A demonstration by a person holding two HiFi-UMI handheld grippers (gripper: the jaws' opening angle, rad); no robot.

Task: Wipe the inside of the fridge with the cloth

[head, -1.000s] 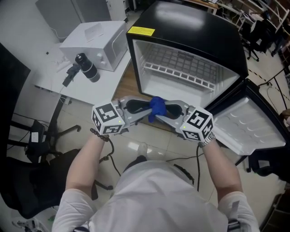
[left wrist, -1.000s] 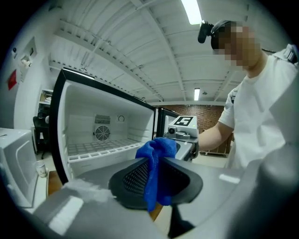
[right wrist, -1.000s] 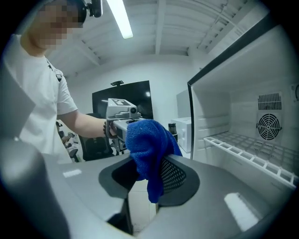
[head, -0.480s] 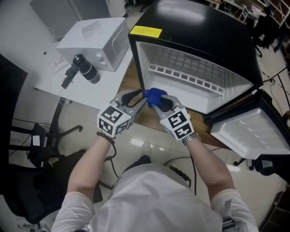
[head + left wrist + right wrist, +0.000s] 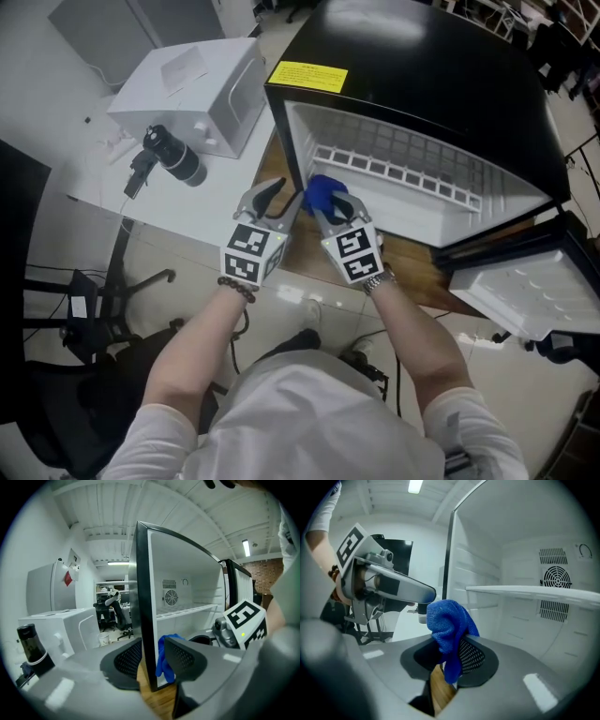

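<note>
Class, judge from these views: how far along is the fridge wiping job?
Done: the fridge stands open and the cloth is picked up. In hand: the right tongs, just closing, grip the cloth at the opening. The left tongs, just opening, hold nothing. Left: all the wiping, as the cloth seemingly touches no inner wall yet.

White appliance: boxy, on the white table at your left.
Black cylinder: on that table, just beside the appliance, on the side nearer you.
Office chair: black, low at your left.
Wooden board: on the pale floor ahead of you.
Paper cup: far off in the left gripper view.
</note>
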